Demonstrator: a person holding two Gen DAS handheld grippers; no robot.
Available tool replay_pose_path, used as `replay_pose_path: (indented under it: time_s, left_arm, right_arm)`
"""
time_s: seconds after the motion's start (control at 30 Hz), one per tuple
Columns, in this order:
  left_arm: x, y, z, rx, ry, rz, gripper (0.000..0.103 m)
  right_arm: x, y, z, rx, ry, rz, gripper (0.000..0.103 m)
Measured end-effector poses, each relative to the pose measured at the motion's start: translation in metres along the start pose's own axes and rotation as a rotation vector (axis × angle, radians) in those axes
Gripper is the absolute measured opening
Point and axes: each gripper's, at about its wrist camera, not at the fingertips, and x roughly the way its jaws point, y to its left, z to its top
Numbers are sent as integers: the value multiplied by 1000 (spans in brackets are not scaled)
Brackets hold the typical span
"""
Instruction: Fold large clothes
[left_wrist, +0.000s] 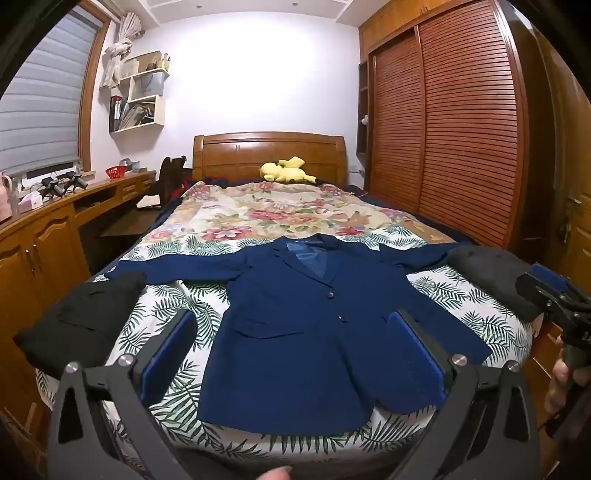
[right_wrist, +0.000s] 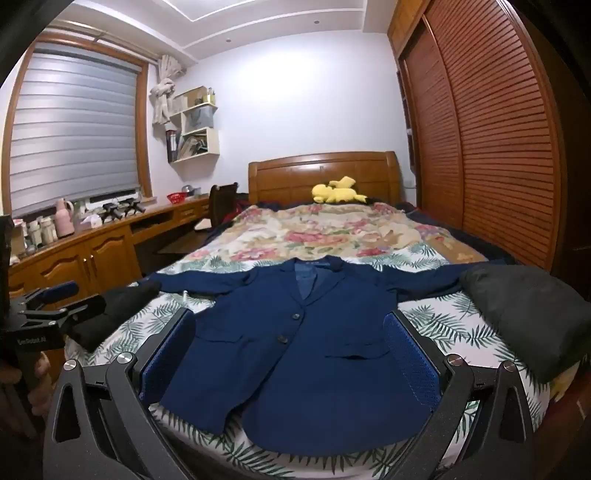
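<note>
On the bed's (left_wrist: 436, 291) near end a navy jacket (left_wrist: 314, 332) lies flat, front up, sleeves spread, ready for folding. Left gripper (left_wrist: 291, 354) and right gripper (right_wrist: 291, 354) hover near its hem, both spread wide and empty.

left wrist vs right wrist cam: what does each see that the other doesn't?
Only left wrist: the right gripper at the right edge, and the left gripper up close.

Only right wrist: the whole window blind, pink jug, bottles on the desk, left gripper from the side.

Both: blue blazer laid flat on the bed, sleeves spread, black garment, dark grey garment, yellow plush, wardrobe. Both grippers open, holding nothing.
</note>
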Motion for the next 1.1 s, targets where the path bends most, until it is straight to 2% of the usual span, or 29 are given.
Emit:
replay_pose_path:
  time_s: [1.1]
  left_arm:
    - [-3, -1, 0, -2, 0, 8, 103]
  right_arm:
    - [-1, 8, -6, -19, 23, -3, 103]
